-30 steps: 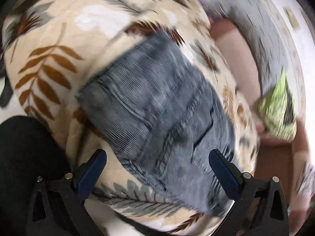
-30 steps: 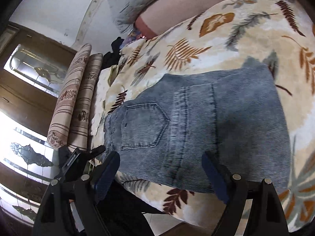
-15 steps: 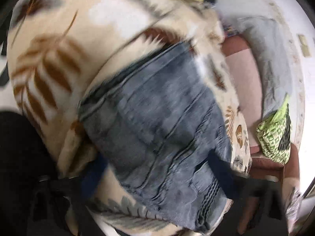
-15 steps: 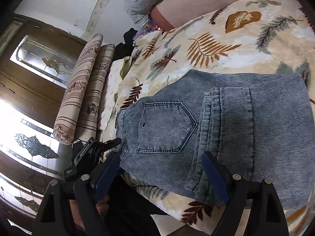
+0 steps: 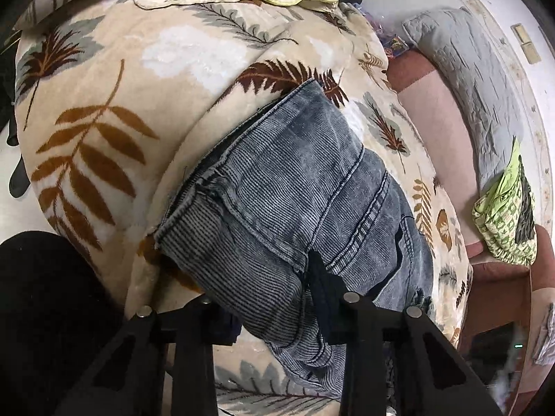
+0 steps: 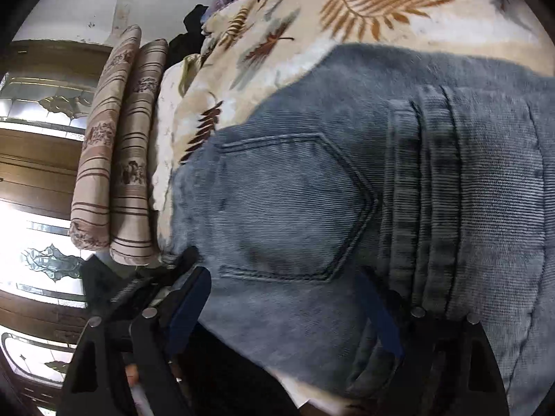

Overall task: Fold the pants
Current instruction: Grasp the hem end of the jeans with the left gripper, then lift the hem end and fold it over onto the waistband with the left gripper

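The pants (image 5: 298, 215), grey-blue ribbed denim, are lying folded on a leaf-printed blanket (image 5: 104, 111) that is covering the bed, with their near edge hanging toward the bed's front side. The left tool (image 5: 274, 298) is closing on that near edge: a thick fold of the fabric is bunching up between its two fingers, and the dark pads are pressing into it from both sides. In the right wrist view, the right tool (image 6: 291, 315) is standing wide, its blue-padded fingers (image 6: 189, 303) spread across the back pocket (image 6: 288, 208) and gripping nothing; the denim is lying under and between them, though the frame is blurred there. Two striped bolsters (image 6: 114, 159) are lying at the far end of the bed, and a green patterned bag (image 5: 506, 222) is sitting well off to the side
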{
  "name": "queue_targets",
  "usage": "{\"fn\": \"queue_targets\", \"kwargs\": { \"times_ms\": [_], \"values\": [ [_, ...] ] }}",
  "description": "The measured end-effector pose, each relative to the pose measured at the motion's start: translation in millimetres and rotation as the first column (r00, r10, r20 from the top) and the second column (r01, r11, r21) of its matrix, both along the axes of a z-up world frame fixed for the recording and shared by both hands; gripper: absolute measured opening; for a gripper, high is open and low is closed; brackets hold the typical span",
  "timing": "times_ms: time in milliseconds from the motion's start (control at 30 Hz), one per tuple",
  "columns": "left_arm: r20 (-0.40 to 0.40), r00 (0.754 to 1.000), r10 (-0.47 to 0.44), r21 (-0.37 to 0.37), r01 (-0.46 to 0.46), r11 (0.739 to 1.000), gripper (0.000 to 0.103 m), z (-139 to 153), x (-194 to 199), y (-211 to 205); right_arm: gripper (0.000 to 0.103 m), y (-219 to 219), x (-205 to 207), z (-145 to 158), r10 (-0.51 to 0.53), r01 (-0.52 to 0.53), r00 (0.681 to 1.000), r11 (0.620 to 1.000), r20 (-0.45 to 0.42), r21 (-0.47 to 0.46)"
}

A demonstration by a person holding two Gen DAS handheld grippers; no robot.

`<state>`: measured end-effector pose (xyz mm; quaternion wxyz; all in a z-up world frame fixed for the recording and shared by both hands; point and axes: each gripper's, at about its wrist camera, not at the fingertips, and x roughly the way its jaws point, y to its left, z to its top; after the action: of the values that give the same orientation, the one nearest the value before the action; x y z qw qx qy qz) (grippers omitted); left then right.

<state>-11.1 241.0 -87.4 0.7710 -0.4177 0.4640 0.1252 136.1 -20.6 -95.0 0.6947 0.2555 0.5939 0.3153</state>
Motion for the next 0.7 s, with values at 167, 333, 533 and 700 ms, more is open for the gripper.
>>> {"fn": "queue_targets", "kwargs": {
  "times_ms": [167, 333, 533, 700],
  "values": [
    [0.001, 1.0, -0.007, 0.007, 0.007, 1.0, 0.035, 1.1, -0.7, -1.5, 0.089, 17.9, 11.4, -20.5, 0.031, -0.034, 0.999, 0.994, -0.027, -0.107],
    [-0.002, 1.0, -0.014, 0.017, 0.014, 1.0, 0.035, 1.5, -0.4, -2.3, 0.089, 29.1, 8.2, 5.6, 0.039, -0.035, 0.998, 0.995, 0.039, -0.095],
    [-0.009, 1.0, -0.025, 0.028, 0.025, 0.999, 0.034, 3.9, 0.6, -3.8, 0.091, 43.6, 18.5, -22.9, 0.075, -0.068, 0.997, 0.982, 0.031, -0.174],
    [-0.006, 0.999, -0.031, 0.052, 0.032, 0.998, 0.03, 11.7, 1.0, -6.5, 0.093, 33.5, 8.0, 5.5, 0.045, -0.035, 0.996, 0.99, 0.076, -0.136]
  ]
}}
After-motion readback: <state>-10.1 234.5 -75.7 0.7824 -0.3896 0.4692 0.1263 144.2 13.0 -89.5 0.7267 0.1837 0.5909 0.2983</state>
